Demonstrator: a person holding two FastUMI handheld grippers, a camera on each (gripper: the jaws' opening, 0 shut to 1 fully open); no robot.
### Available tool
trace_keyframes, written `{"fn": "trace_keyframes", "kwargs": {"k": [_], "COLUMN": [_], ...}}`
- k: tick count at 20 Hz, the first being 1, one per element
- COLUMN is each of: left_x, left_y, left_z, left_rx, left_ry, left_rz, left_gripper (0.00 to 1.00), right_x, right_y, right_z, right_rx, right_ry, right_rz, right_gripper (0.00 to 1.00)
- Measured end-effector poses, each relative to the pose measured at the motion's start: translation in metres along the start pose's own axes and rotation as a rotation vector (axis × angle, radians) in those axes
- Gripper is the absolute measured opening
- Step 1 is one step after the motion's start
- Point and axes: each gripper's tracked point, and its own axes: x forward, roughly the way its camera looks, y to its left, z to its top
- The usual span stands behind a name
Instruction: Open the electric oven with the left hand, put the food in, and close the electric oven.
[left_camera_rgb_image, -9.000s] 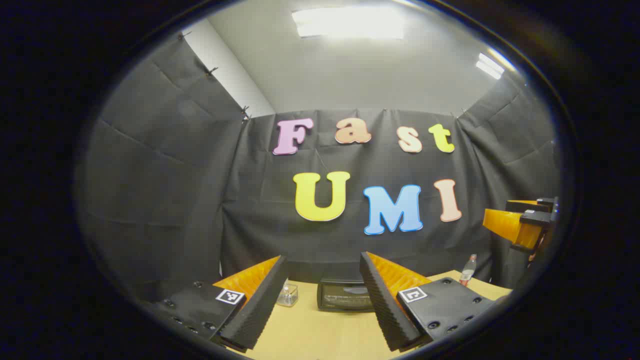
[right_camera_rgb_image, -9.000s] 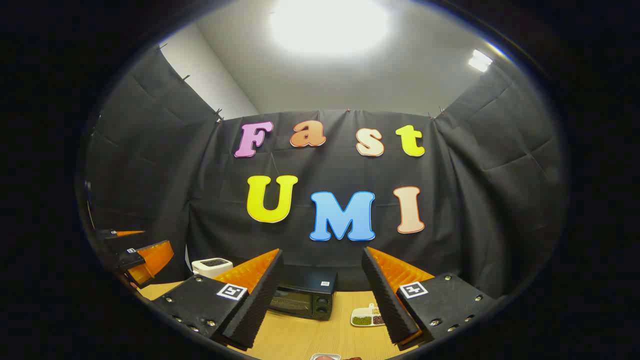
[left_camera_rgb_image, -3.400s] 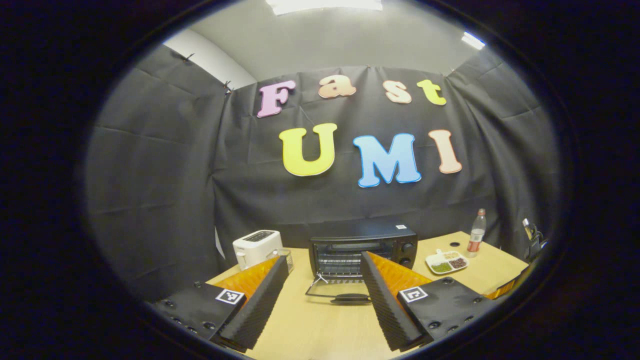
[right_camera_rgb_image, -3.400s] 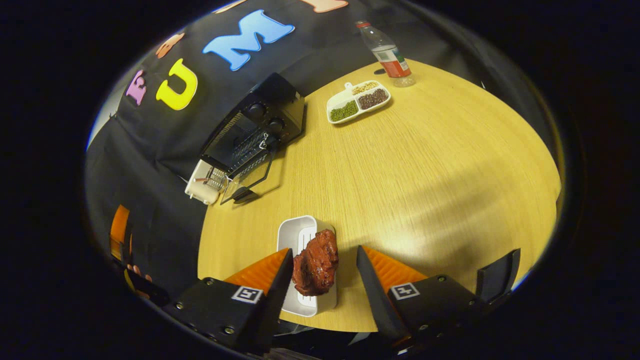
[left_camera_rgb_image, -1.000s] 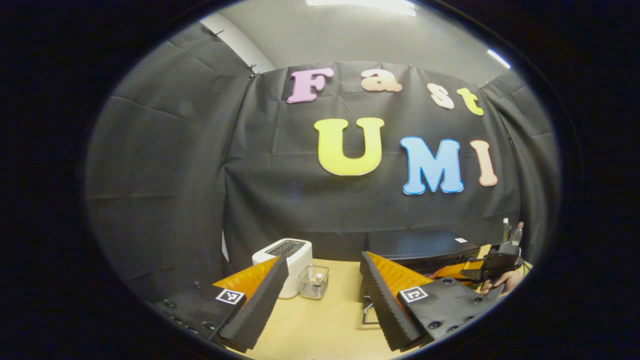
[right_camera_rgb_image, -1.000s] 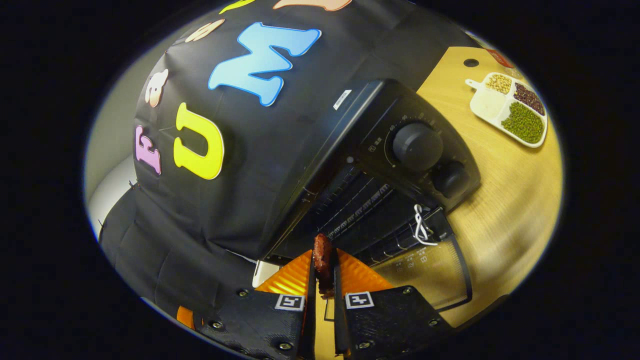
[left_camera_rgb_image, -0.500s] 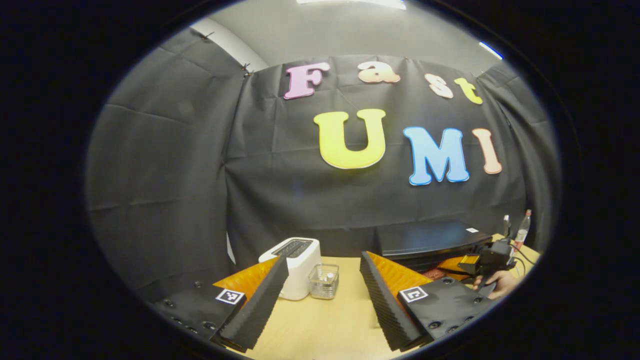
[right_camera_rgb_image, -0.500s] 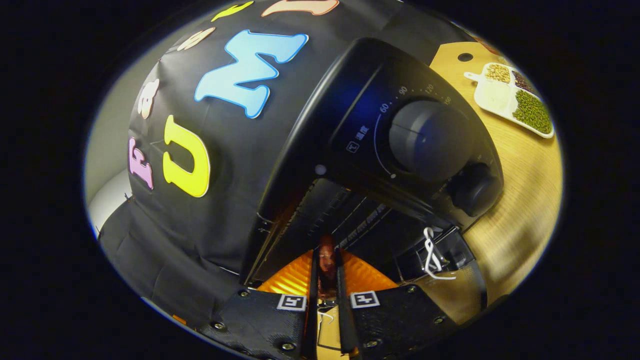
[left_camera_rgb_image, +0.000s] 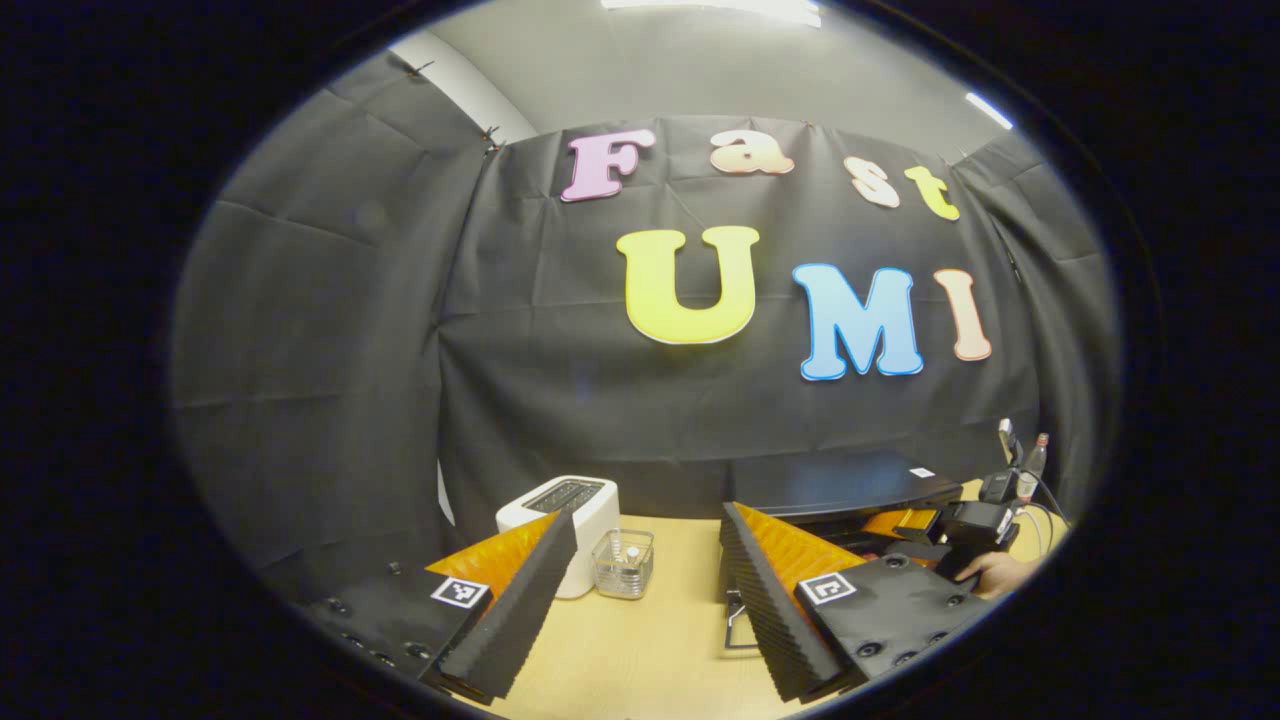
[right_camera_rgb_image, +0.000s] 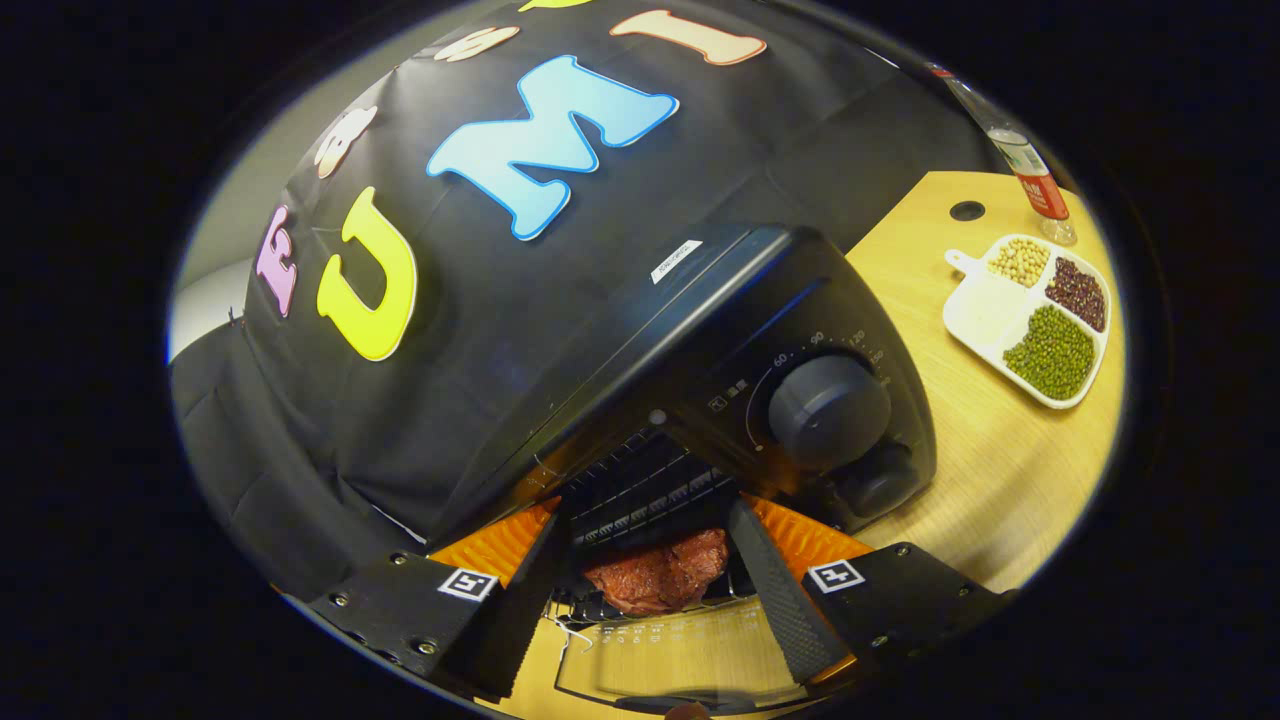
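Food (right_camera_rgb_image: 658, 580) lies on the open oven's (right_camera_rgb_image: 760, 330) rack, long axis across the mouth, between your right gripper's (right_camera_rgb_image: 650, 590) spread fingers, untouched; your left gripper (left_camera_rgb_image: 640, 590) gapes empty.

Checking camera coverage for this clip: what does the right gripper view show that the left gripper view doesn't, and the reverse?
Right gripper view: a reddish-brown chunk of meat at the mouth of the black electric oven, between the open right gripper fingers; the oven's round knobs, its lowered glass door, a white divided dish of beans.
Left gripper view: a white toaster, a small clear glass container, the open left gripper, a hand.
Both: the oven, the light wooden table.
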Motion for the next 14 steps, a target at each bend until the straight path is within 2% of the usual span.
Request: {"fn": "trace_keyframes", "kwargs": {"k": [7, 9, 11, 12, 13, 14], "left_x": [-0.025, -0.03, -0.035, -0.037, -0.039, -0.041], "left_y": [-0.038, -0.059, -0.077, -0.088, -0.098, -0.107], "left_z": [-0.005, -0.018, -0.034, -0.044, -0.053, -0.061], "left_rx": [0.022, 0.028, 0.021, 0.01, 0.001, -0.003], "left_ry": [0.005, 0.024, 0.059, 0.079, 0.098, 0.115], "left_rz": [-0.049, -0.083, -0.108, -0.124, -0.141, -0.156], "left_gripper": [0.99, 0.99, 0.94, 0.99, 0.97, 0.99], "right_x": [-0.067, -0.094, -0.122, -0.136, -0.15, -0.163], "right_y": [0.014, 0.017, 0.018, 0.017, 0.016, 0.013], "right_z": [0.013, 0.026, 0.043, 0.051, 0.06, 0.068], "right_rx": [-0.219, -0.303, -0.382, -0.414, -0.439, -0.461], "right_ry": [0.002, -0.026, -0.068, -0.089, -0.113, -0.138], "right_rz": [0.034, 0.03, 0.023, 0.018, 0.004, -0.009], "right_gripper": [0.96, 0.96, 0.96, 0.96, 0.96, 0.96]}}
